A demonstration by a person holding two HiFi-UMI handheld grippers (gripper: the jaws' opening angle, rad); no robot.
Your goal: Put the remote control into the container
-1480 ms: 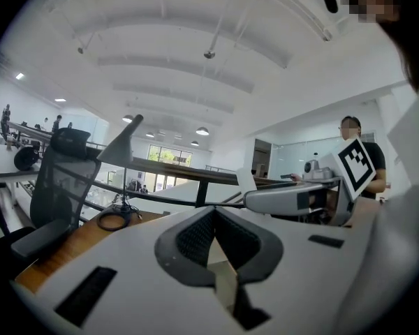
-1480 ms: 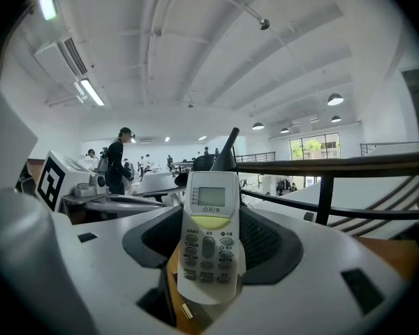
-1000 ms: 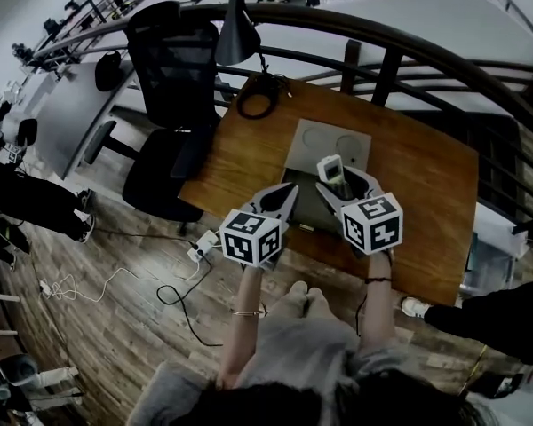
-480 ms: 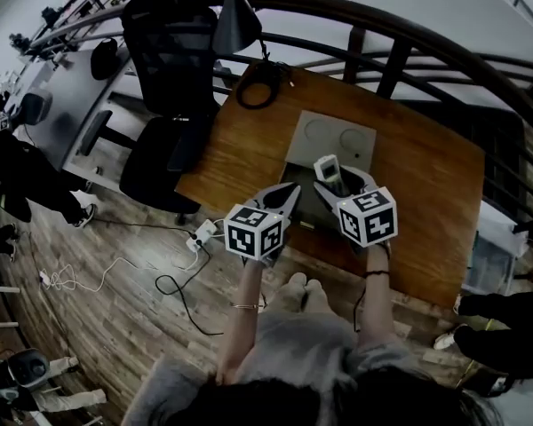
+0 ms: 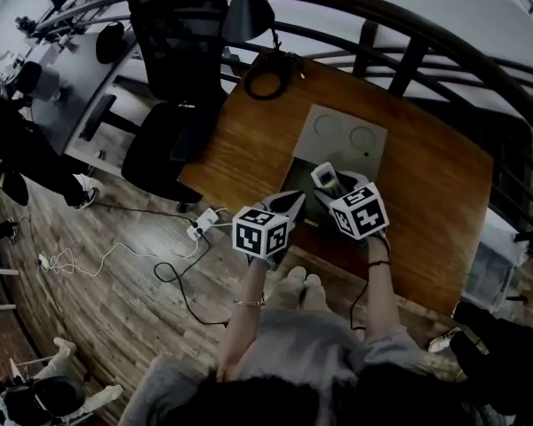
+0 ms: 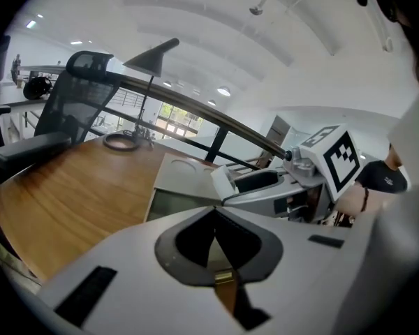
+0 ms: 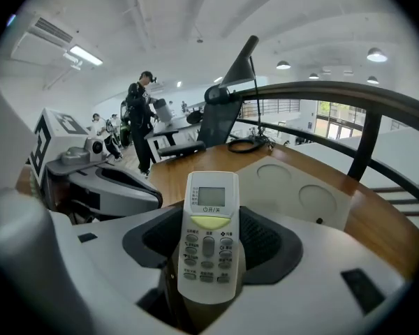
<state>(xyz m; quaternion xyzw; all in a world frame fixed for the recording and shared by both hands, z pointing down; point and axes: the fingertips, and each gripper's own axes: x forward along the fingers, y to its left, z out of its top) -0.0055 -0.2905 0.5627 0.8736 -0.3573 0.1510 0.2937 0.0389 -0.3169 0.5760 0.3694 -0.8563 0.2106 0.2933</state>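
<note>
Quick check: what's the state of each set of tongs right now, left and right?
Left tongs: closed, nothing between them.
Right tongs: closed on the remote control.

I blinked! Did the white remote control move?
Yes. The white remote control in the right gripper came slightly nearer the person, off the grey two-circle lid.

Your left gripper (image 6: 214, 218): jaws together, nothing between them. Right gripper (image 6: 234, 191) sits just to its right, marker cube on top. The white end of the remote (image 6: 221, 179) sticks out of its jaws, over the grey container (image 6: 176, 167). Container lies flat on the desk (image 6: 70, 194). Cable coil (image 6: 122, 142) and lamp (image 6: 152, 56) at the desk's far edge. Chair (image 6: 73, 96) past the left edge.
</note>
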